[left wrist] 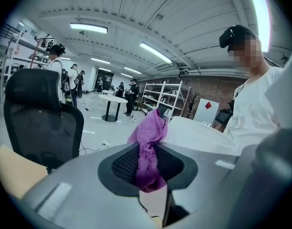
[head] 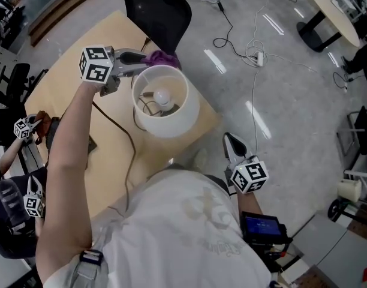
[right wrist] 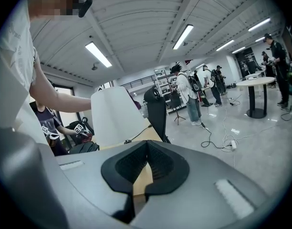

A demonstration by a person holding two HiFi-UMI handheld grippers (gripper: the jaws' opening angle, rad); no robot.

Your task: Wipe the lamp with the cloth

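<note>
Left tool: closed on the cloth, its pads pressed on a fold of the fabric; it is held out over the counter at the end of an outstretched arm.
Cloth: purple and bunched; it is gripped between the left tool's jaws and is seen rising past their tips.
Lamp: its white shade is seen just beside the left tool's tips, to their right in the left gripper view. The cloth is held at the shade's upper rim, though contact cannot be confirmed.
Bulb: seen through the shade's open top, just beside and below the left tool.
Right tool: its jaws are brought together at the tips and nothing is held. It is kept low beside the person's body, well apart from the lamp, which is seen ahead of it and to the left.
Counter: tan; the lamp is carried on it below the left tool.
Cable: a dark lead is trailed across the counter under the outstretched arm.
Chair: black; it is seen beyond the left tool, past the counter's far edge.
</note>
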